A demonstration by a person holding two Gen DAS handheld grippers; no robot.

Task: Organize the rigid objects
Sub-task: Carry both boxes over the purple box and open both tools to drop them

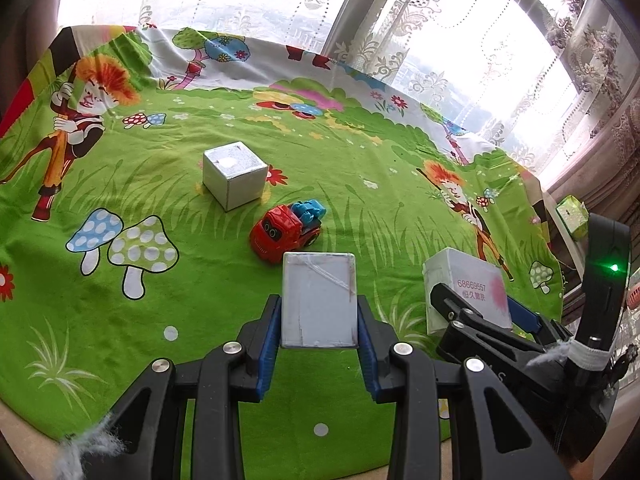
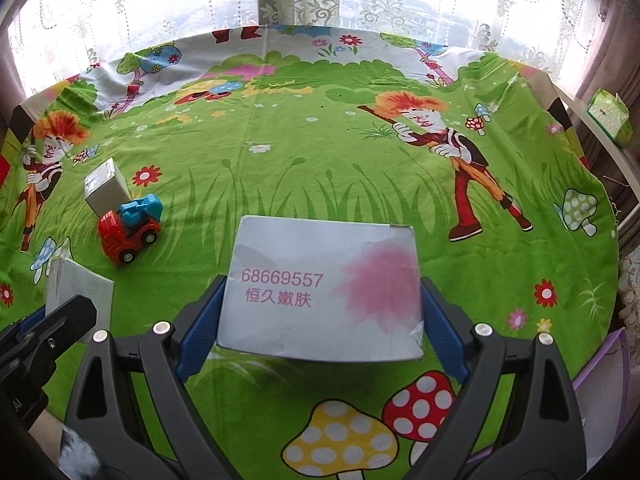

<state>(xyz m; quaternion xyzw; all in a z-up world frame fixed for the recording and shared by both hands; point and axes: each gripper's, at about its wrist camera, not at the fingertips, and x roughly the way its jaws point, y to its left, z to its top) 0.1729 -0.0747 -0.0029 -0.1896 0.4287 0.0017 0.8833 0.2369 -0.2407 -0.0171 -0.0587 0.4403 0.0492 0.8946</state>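
Just in front of the red plastic toy truck (image 1: 285, 232), the left gripper (image 1: 319, 316) clasps a plain white cardboard box (image 1: 318, 300), while to that truck's right the right gripper (image 2: 320, 320) grips a wider white box with pink print (image 2: 324, 288) above the green cartoon cloth (image 2: 320, 168).

In the right wrist view, the plain white rectangular box (image 2: 80, 288) left of the right claw (image 2: 320, 312) is partly covered by the left claw (image 2: 48, 332), itself cut off at the frame edge. Farther left, the red toy truck (image 2: 126, 232) hides the lower corner of the silver cardboard cube (image 2: 106, 190).
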